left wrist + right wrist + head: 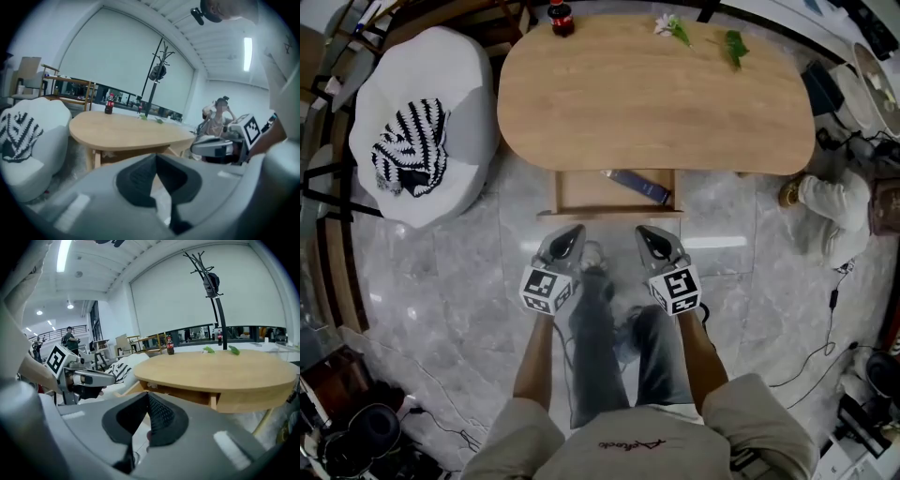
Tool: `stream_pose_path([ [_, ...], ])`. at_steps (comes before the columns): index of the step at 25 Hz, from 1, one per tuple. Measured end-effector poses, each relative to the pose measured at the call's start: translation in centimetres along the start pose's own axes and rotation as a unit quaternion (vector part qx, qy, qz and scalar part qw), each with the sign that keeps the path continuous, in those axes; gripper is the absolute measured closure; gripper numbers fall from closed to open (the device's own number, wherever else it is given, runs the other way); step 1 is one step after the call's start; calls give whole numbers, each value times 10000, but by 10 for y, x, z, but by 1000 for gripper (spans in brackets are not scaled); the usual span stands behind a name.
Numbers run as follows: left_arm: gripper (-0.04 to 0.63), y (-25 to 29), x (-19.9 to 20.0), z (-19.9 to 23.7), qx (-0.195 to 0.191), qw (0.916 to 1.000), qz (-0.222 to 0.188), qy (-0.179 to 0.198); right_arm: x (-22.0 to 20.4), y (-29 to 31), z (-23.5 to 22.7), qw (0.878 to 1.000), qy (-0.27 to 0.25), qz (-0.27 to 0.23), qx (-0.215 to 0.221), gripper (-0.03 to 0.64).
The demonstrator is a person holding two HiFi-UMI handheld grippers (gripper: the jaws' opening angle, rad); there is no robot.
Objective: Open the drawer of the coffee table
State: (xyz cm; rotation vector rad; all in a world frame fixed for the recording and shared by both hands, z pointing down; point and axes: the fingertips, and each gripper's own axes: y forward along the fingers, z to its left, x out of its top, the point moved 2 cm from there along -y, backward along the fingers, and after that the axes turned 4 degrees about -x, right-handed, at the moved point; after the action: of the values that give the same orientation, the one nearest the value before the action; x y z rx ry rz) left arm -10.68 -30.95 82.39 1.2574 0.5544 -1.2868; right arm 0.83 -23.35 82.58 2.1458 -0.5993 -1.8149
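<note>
Wood, pale: coffee table, rounded top, taken as the landmark; dark bottle at its far edge, white armchair just off its left end.
Drawer: stands out from under the table's near edge, already drawn toward the person, interior exposed.
Contents: one flat blue item lying slantwise inside, toward the drawer's right.
Front rail: the drawer part farthest out from the table; nothing touches it.
Left gripper: just on the near side of the rail, left of centre, apart from it; claw pressed together on nothing, dark pads meeting.
Right gripper: same line, right of centre, apart from the rail; claw likewise pressed together, nothing pinched, tips aimed toward the table.
Step in hand: judged the close of the job, since the drawer is out and both tools are free of it.
Next move: likely none needed. If more travel is wanted, one claw must spread, take the rail, then pull straight away from the table, keeping it level so the drawer does not bind.
</note>
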Motion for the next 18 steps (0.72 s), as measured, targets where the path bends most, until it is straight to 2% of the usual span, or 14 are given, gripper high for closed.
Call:
stream_pose_path([
  [8, 594, -47, 139, -72, 9, 9998, -200, -31, 146, -84, 15, 9996, -115, -208, -136, 614],
  [14, 594, -85, 239, -114, 117, 9992, -176, 341, 242, -134, 28, 9992, -158, -363, -114, 612],
  [18, 594, -105, 303, -130, 144, 9983, -383, 422, 313, -155, 33, 9974, -290, -632, -182, 614],
])
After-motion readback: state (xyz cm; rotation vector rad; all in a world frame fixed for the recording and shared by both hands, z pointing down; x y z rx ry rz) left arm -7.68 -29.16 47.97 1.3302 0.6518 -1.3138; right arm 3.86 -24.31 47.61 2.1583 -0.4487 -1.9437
